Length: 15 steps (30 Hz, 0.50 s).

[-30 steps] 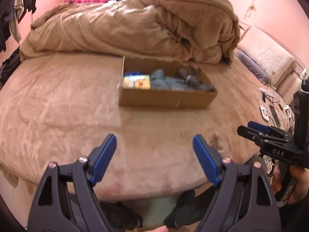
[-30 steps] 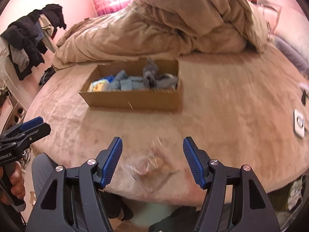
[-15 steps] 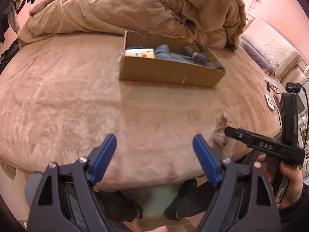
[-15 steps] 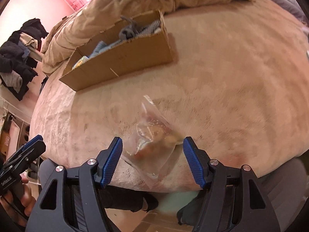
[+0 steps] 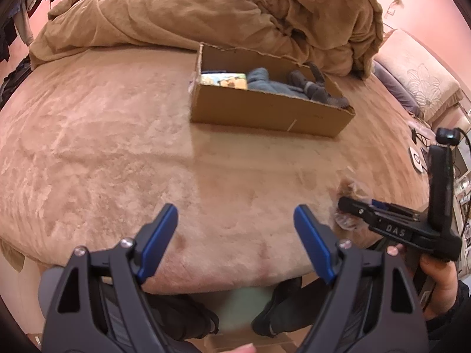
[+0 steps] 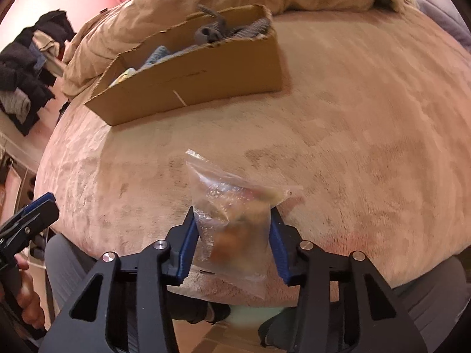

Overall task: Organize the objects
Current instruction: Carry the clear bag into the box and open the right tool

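Observation:
A clear plastic bag (image 6: 232, 206) with brownish contents lies near the bed's front edge. My right gripper (image 6: 232, 223) has its blue pads on both sides of the bag, closed in against it. It also shows in the left wrist view (image 5: 350, 209), with the bag (image 5: 351, 189) at its tips. A cardboard box (image 5: 265, 108) further back holds blue and grey socks and a printed packet; it also shows in the right wrist view (image 6: 200, 73). My left gripper (image 5: 235, 235) is open and empty over the front of the bed.
A rumpled tan duvet (image 5: 206, 14) is heaped behind the box. A pillow (image 5: 418, 79) and small devices (image 5: 416, 158) lie at the right. Clothes (image 6: 26, 70) hang at the left. The tan blanket (image 5: 103, 132) covers the bed.
My right gripper has moved down and forward over the bag and its jaws have narrowed onto it. My left gripper has barely moved and stays open.

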Motion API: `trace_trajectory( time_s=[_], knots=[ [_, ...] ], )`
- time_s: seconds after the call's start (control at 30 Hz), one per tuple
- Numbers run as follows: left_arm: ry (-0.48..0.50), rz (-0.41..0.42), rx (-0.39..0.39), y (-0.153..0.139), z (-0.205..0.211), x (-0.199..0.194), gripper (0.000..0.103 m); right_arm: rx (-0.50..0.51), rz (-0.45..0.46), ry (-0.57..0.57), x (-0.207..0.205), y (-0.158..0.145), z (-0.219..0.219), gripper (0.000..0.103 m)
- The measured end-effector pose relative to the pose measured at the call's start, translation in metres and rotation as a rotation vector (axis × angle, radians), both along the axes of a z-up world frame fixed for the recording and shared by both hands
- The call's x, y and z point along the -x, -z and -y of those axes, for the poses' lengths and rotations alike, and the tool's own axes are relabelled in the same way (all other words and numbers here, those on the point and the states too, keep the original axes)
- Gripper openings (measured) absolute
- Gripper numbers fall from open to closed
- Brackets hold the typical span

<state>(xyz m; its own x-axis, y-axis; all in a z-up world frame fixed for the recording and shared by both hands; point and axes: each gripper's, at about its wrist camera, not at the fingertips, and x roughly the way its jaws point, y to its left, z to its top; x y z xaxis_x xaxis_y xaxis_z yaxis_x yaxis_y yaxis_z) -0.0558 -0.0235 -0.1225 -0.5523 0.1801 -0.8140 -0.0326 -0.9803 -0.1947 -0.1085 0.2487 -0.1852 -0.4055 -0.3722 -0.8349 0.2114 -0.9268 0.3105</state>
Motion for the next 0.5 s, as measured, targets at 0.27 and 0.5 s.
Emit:
trace_trajectory(
  time_s=[0.27,0.5],
  knots=[
    [-0.003,-0.014,-0.013,-0.005,0.005,0.008,0.082,-0.005,-0.085,-0.052,0.008,-0.038,0.013,0.046],
    [-0.023,-0.055,-0.028,-0.018,0.014,0.026,0.082,-0.001,-0.164,-0.105,0.028,-0.072,0.039,0.046]
  ],
)
